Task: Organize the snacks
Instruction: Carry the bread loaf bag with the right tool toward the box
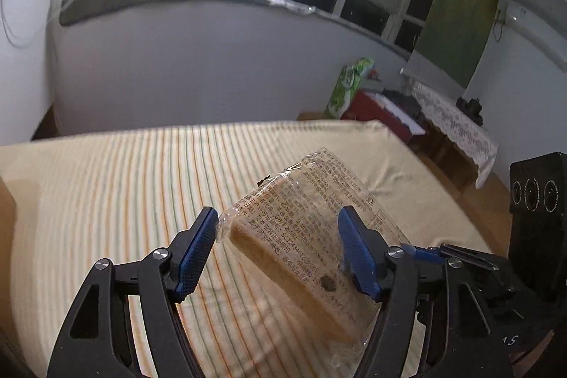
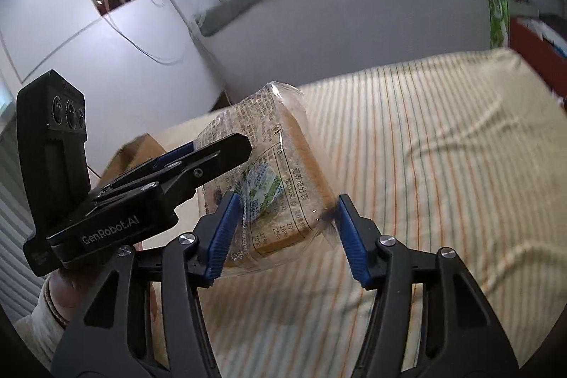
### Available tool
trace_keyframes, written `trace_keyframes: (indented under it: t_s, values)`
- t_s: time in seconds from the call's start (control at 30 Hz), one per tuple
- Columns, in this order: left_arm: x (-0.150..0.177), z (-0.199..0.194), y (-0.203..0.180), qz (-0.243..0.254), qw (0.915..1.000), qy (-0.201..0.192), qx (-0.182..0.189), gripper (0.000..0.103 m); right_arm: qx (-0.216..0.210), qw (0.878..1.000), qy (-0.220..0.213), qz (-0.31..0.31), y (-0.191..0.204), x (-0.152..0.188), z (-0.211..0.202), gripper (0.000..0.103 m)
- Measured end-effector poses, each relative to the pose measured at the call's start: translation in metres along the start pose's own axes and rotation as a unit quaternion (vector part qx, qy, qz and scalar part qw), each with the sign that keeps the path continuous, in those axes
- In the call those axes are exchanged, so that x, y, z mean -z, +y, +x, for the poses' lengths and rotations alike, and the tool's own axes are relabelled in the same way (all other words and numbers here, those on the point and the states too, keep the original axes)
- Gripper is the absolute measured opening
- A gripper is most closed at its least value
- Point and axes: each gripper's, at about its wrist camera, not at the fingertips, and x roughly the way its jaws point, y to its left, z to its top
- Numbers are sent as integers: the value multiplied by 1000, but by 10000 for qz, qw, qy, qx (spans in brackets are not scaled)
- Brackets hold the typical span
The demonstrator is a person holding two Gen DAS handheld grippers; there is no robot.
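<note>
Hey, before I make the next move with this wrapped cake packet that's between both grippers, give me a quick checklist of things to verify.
1. Wrapped cake packet lies between the pads of the left gripper: ok.
2. It also lies between the pads of the right gripper: ok.
3. At least one gripper clamps it firmly: cannot tell. The pads meet loose wrapper, and how hard they squeeze is unclear.
4. Packet is off the striped cloth: ok, it appears lifted above it.
5. Wrapper intact: ok, no tear visible.
6. Drop-off spot in view: cannot tell. Only the corner of a brown box shows in the right wrist view.
</note>
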Motion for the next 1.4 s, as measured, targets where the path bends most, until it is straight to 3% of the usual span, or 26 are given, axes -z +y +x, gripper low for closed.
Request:
trace_keyframes:
  t_s: [0.37,0.63,0.8,1.03,1.2,1.4]
  values:
    - [-25,-78,-23,408,9969,-636,-207,69,-118,9977,-483,-459,54,-8,-63,58]
    - [-20,-96,-23,438,9958,-761,-243,69,-139,9973,-455,-559,72,-1,-68,58]
    - [-14,-96,-18,326,9964,-729,-298,69,-251,9975,-274,-597,81,6,-51,58]
    - [6,-122,26,-9,9944,-733,-755,68,-834,9922,71,-923,139,12,-2,58]
    - [20,-170,76,-369,9860,-906,-1349,68,-1373,9818,244,-1291,203,11,29,58]
    - [30,-226,124,-647,9728,-1160,-1896,68,-1709,9718,331,-1592,261,9,52,58]
